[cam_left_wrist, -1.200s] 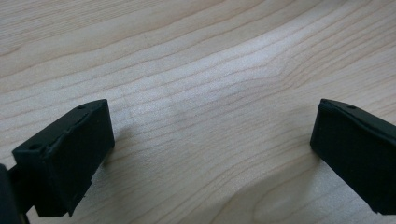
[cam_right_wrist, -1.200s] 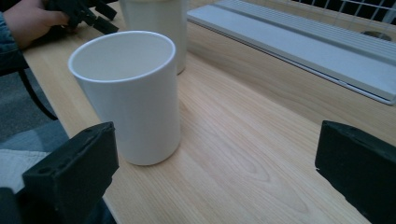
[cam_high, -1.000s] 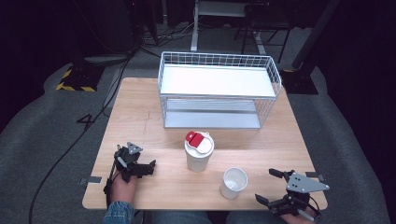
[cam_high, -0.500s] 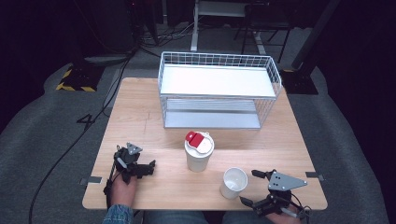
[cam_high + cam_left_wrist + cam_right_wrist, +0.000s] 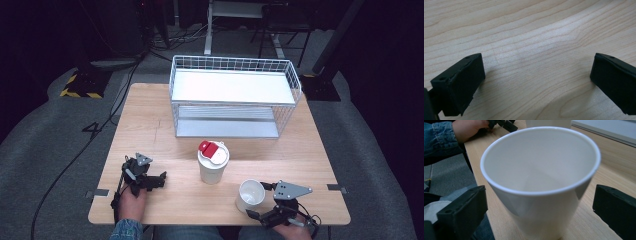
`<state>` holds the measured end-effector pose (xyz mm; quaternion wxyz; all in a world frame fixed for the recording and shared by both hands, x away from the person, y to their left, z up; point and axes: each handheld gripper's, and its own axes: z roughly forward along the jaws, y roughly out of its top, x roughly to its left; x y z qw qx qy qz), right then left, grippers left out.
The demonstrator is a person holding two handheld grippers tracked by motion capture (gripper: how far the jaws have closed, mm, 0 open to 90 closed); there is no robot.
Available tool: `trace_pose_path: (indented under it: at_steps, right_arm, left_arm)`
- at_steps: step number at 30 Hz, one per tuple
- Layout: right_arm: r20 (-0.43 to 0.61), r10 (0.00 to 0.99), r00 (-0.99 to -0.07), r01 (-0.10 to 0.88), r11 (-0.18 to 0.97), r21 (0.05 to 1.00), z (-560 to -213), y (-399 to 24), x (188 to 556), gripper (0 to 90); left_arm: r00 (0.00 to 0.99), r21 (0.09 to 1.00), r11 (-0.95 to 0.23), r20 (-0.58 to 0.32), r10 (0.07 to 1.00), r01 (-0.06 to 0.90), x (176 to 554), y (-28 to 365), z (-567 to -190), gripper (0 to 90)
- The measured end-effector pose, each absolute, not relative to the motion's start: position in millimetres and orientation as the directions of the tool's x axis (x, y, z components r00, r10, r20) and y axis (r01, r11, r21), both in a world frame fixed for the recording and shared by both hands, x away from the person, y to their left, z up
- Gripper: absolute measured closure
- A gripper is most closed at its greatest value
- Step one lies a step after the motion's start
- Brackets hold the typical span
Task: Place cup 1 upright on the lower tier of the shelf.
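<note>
R tool (image 5: 539, 212): jaws wide apart, one each side of the open white cup (image 5: 541, 177), not touching it. Cup sits between them, right in front of tool, so it looks lined up for a side grasp on the cup wall.
Open cup: upright on bench (image 5: 165, 125), empty inside, mouth up. In high view it stands just ahead-left of R tool (image 5: 267, 202), near bench front edge. Prob. set there for easy reach from the person's side.
Grasp judgement: jaws sit low on the cup body, below the rim. Thin wall, so a hard squeeze could dent it or tip it; an even close seems the need.
L tool (image 5: 145, 179): resting on bench at front-left, jaws apart, nothing between them. Its own view has bare wood under both jaws (image 5: 534, 62). Seems parked, keeping clear of R side's work.
L hand (image 5: 470, 128): seen beyond the open cup from R tool, denim sleeve (image 5: 439, 141) at bench edge.
Lidded cup (image 5: 213, 161): white, lid w/ red tab, upright mid-bench, ahead and left of R tool, past the open cup and apart from it. Between the two tools, reachable by either.
Wire rack (image 5: 235, 97): white, two levels, at far side of bench, well beyond both cups. Shelves look bare; poss. where the cups go, can't tell.
Step in hand: R tool about to close on open cup, not yet gripping.
</note>
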<state>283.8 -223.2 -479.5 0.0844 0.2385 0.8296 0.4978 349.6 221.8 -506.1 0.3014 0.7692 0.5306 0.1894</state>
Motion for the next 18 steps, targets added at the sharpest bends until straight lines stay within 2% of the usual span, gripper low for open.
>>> trace_pose_path:
  at_steps: [10, 18]
  right_arm:
    - [0.091, 0.473, -0.876, 0.322, 0.433, 0.842, -488, -211, 288, 2.0]
    - [0.109, 0.461, -0.881, 0.332, 0.436, 0.836, -493, -211, 291, 13.9]
  left_arm:
    - [0.365, 0.666, -0.254, -0.03, 0.931, 0.702, 350, 222, -506, 0.2]
    - [0.366, 0.665, -0.255, -0.028, 0.93, 0.701, 350, 222, -506, 0.2]
